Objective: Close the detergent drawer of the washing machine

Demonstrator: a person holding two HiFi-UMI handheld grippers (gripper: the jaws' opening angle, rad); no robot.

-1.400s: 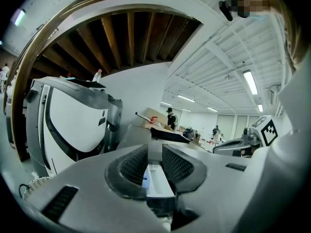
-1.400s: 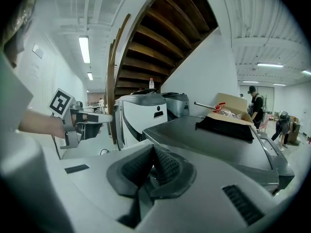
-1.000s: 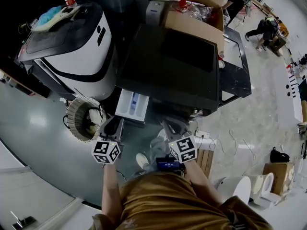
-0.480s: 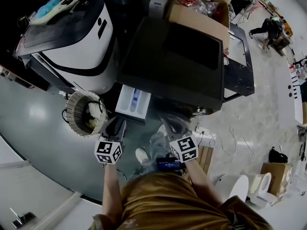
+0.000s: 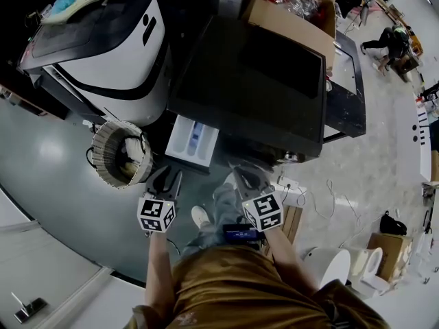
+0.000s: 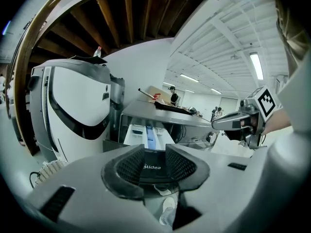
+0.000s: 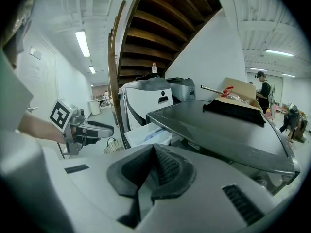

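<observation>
Now the left gripper (image 5: 167,178) has its two jaws apart, and they have just been opening wider. Nothing is between them and they touch nothing. The right gripper (image 5: 241,175) has its two jaws pressed together, with nothing held in them. Both grippers are in the air in front of the washing machine (image 5: 254,81), side by side and a little apart.

The detergent drawer (image 5: 192,140) is pulled out from the front of the washing machine, at its left end. It sticks out toward the left gripper, which is near it but not touching. The right gripper is farther to the right, in front of the washing machine's middle. The drawer is white inside, with a blue part down the middle and a white slot on each side. I cannot tell if there is any soap in it.

A round woven basket (image 5: 101,157) sits on the floor to the left of the washing machine, just beside the drawer. It has some pale stuff and dark cords in it. An open cardboard box (image 5: 288,26) sits at the back of the washing machine's top, with clear plastic things and something red inside.

One big white machine (image 5: 110,53) stands to the left of the washing machine. So there are two grippers, one drawer, one basket, one box and two big machines.
</observation>
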